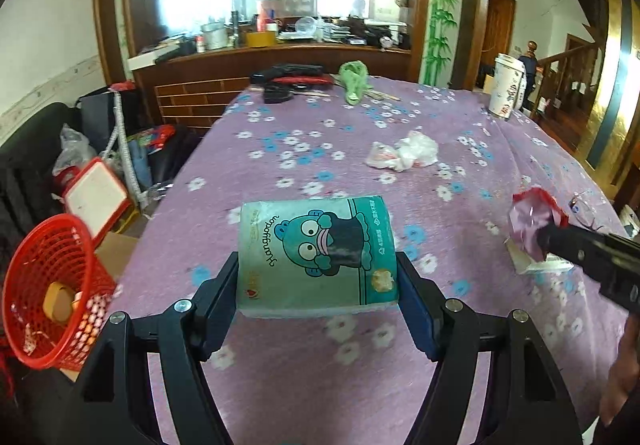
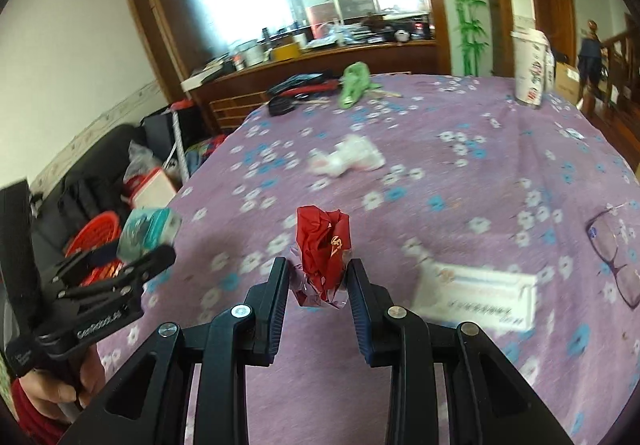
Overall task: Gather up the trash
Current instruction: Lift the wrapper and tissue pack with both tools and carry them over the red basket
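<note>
Only right view shows glasses (image 2: 614, 249) — left tongs (image 1: 318, 277) clamp tissue pack (image 1: 316, 253), right tongs (image 2: 319, 277) red wrapper (image 2: 324, 245).

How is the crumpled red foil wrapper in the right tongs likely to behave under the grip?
The crumpled red foil wrapper probably weighs little and crushes easily: it is creased and bunched between the right tongs. Its glossy surface may be slippery, so it could slide. Its loose folds look floppy, unlikely to roll.
</note>
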Motion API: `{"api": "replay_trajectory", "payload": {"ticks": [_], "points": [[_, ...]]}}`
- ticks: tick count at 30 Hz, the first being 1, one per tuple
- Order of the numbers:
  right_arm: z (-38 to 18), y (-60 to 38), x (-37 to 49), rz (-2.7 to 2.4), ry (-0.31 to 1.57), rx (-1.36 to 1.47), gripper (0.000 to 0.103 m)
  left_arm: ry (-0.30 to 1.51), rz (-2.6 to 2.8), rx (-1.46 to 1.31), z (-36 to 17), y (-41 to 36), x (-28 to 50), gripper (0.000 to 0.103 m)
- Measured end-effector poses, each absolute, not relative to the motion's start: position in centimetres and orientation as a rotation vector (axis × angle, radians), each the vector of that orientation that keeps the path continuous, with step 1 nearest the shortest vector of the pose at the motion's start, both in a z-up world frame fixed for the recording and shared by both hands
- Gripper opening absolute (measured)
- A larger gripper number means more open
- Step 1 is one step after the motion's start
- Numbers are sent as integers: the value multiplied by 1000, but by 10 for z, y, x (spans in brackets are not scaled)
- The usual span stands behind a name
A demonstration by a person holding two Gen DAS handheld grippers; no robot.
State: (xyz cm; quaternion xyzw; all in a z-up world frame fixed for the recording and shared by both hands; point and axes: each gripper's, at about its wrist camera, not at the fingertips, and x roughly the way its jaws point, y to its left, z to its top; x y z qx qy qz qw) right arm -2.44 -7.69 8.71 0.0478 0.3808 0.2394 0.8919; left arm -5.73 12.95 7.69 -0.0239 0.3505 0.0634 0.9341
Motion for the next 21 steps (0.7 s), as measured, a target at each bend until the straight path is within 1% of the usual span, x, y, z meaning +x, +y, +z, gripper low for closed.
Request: {"api": "replay_trajectory", "payload": {"ticks": [9, 21], "points": [[85, -36, -55, 533, 814, 30, 32, 662, 207, -41, 74, 157, -96, 72], [85, -3, -64, 544, 832, -34, 32, 606, 258, -26, 75, 176, -116, 72]]}}
